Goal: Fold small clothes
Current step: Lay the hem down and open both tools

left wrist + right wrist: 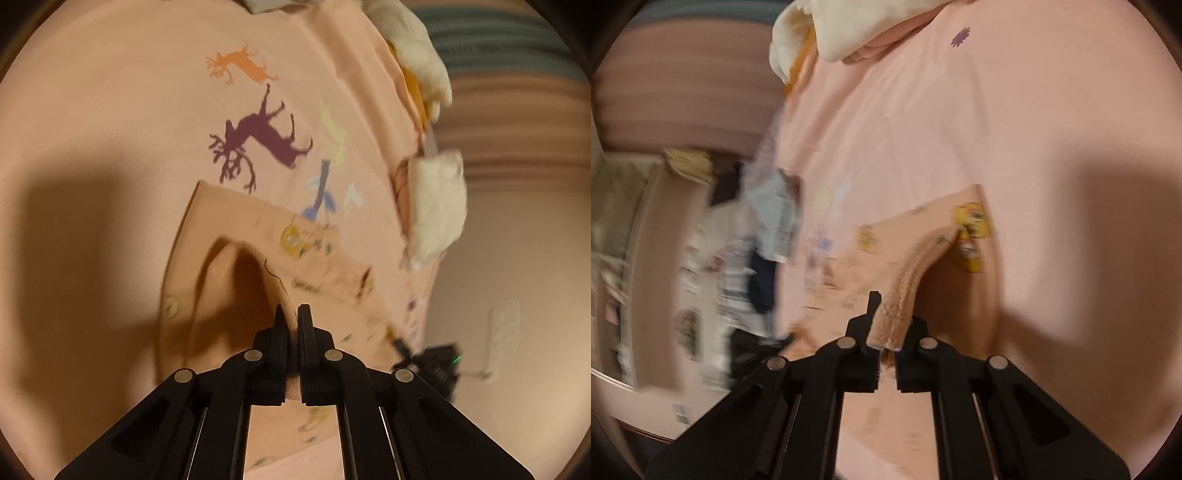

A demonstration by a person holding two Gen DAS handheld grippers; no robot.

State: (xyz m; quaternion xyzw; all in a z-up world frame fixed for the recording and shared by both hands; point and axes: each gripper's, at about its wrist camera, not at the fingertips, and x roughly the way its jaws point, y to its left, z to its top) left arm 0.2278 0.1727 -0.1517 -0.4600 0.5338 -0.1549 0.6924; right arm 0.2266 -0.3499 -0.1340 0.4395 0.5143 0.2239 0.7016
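A small peach garment (229, 229) with yellow cartoon prints lies partly lifted on a pink sheet. In the left wrist view my left gripper (293, 314) is shut on one edge of it, and a fold of the cloth rises between the fingers. In the right wrist view the same garment (923, 229) shows a ribbed band (912, 273) curving down into my right gripper (892, 317), which is shut on that band. The band hides the right gripper's right fingertip. Shadow fills the hollow under the lifted cloth.
The pink sheet (110, 110) carries deer prints in purple and orange. Cream fluffy clothes (436, 206) lie along its right edge, with more cream cloth (849, 26) at the top. Beyond the sheet's left edge there is blurred clutter (764, 221).
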